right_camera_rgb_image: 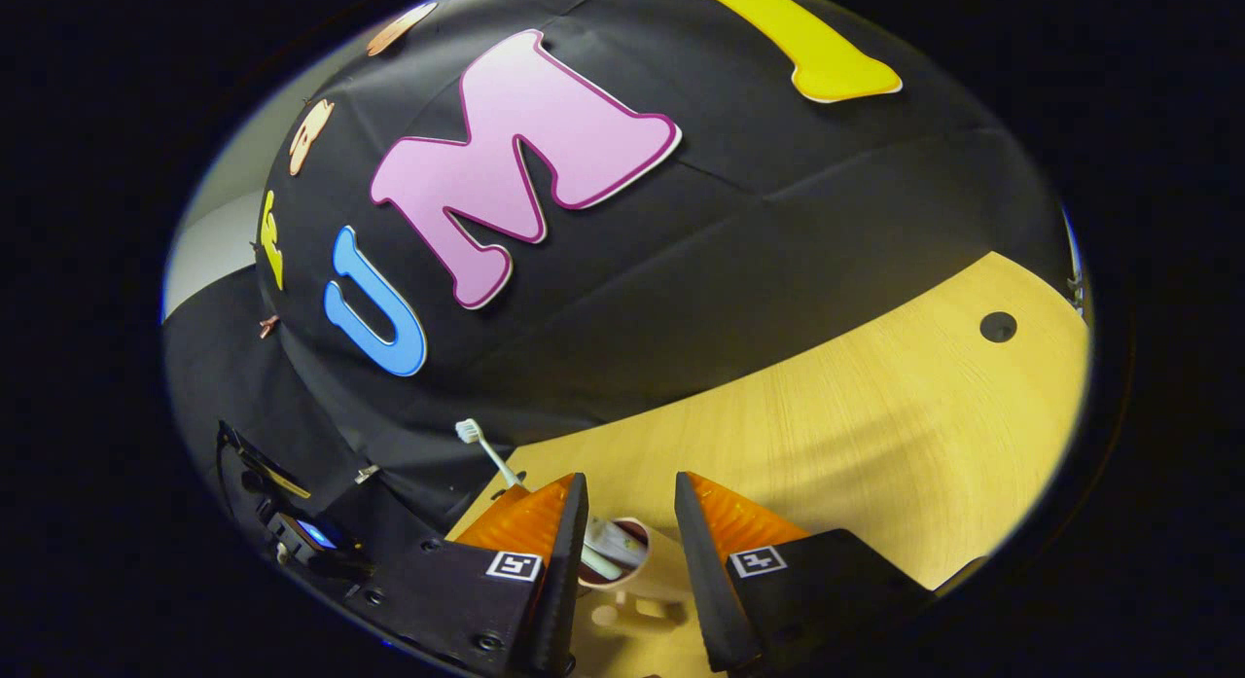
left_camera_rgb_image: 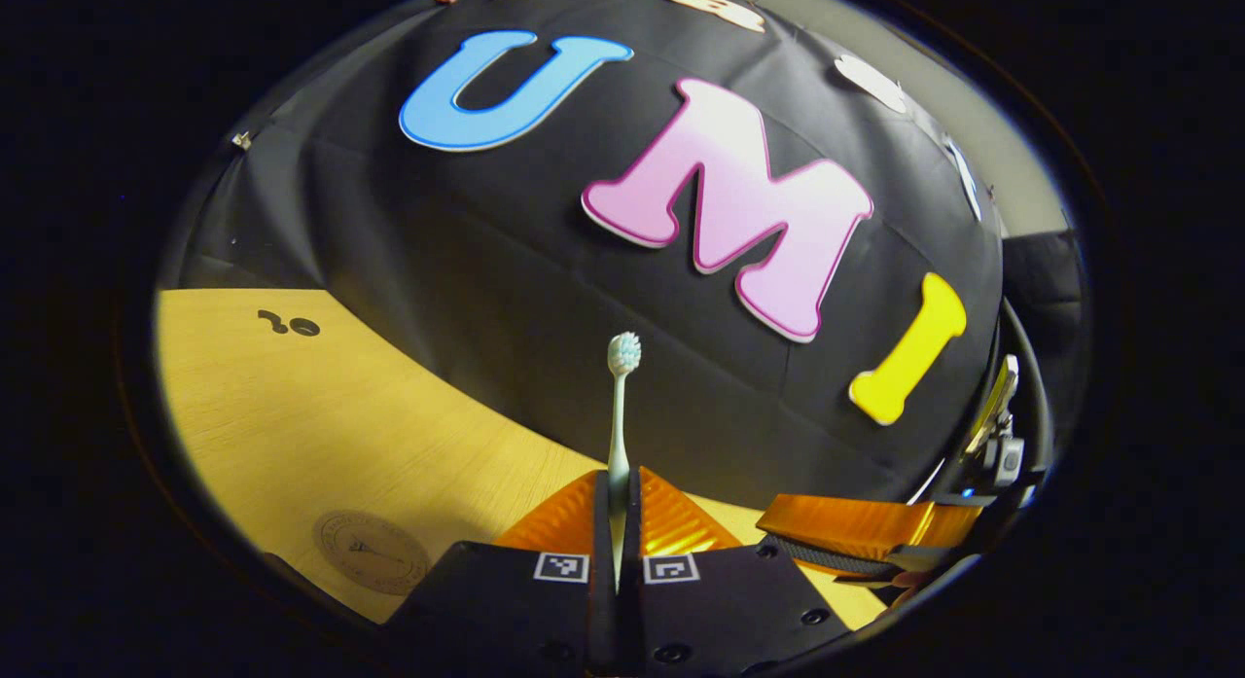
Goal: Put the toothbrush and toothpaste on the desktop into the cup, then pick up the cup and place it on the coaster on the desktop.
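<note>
Toothbrush (left_camera_rgb_image: 620, 406) upright, bristle head up, handle clamped between left gripper (left_camera_rgb_image: 619, 503) fingers, above desktop (left_camera_rgb_image: 321, 415). Coaster (left_camera_rgb_image: 372, 552) low left on desk. Right gripper view: cup (right_camera_rgb_image: 632, 571) between spread fingers of right gripper (right_camera_rgb_image: 629, 522), contact unclear; toothpaste (right_camera_rgb_image: 615, 544) inside.

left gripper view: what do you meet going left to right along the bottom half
coaster on the desktop → toothbrush upright in the left gripper → the right gripper at the far right
</note>
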A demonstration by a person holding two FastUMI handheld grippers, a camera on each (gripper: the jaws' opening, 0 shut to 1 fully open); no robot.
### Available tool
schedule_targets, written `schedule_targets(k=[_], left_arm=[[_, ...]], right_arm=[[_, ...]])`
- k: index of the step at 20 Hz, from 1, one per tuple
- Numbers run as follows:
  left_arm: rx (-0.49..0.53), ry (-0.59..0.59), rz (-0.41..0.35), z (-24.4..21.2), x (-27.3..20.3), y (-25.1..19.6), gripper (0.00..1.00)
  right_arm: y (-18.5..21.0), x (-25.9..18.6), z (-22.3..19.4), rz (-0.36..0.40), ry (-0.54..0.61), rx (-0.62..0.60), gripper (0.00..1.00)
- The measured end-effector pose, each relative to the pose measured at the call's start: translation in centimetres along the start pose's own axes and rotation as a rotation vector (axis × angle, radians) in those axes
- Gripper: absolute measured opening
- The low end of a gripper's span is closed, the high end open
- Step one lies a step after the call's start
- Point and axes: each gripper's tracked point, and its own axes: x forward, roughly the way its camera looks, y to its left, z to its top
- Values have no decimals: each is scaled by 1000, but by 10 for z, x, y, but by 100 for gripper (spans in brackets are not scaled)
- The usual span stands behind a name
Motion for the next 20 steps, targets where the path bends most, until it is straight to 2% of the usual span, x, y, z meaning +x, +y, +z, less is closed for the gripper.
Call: schedule_targets(k=[5,10,13,14,15,16,17,18,20], left_arm=[[73,1,7,-19,-4,1,6],[148,55,9,-45,-6,4,15],[166,43,-23,-41,-11,-4,22],[156,52,-37,-42,-13,-6,36],[146,53,-42,-38,-16,-7,38],[141,47,-24,-32,-20,-2,54],[138,37,-3,-25,-27,5,48],[124,30,7,-17,-34,10,60],[85,19,22,-3,-53,21,61]], right_arm=[[-19,-12,-24,-36,57,-3,55],[-23,-24,-44,-53,110,-43,55],[-22,-27,-51,-60,131,-82,55],[-20,-28,-51,-61,136,-82,55],[-18,-28,-51,-62,140,-77,55],[-14,-29,-50,-63,142,-70,55],[-11,-30,-50,-60,142,-65,55],[-7,-31,-49,-59,143,-59,55],[-2,-30,-53,-71,160,-59,55]])
